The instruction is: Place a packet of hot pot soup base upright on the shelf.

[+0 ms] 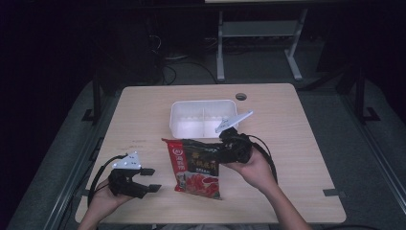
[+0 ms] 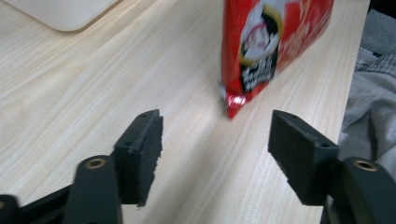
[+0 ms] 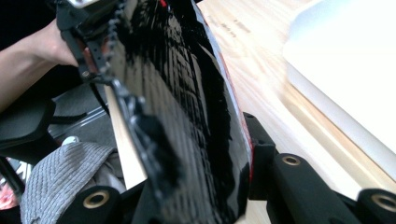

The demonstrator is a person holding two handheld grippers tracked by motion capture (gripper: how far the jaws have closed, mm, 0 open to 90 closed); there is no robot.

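From the high view, the right tool [image 1: 229, 147] clamps the red packet [image 1: 197, 168] near the counter's [image 1: 306, 143] front edge, by the white tray [image 1: 203, 117]. Left gripper view: left tool [image 2: 215, 151] gapes apart, empty, packet [image 2: 266, 42] just ahead. Right gripper view: packet [image 3: 187, 116] pinched tight.

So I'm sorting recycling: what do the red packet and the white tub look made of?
The red packet looks like glossy plastic film: it glints and creases. The white tub looks like thin, matte, translucent plastic, judging by its milky walls.
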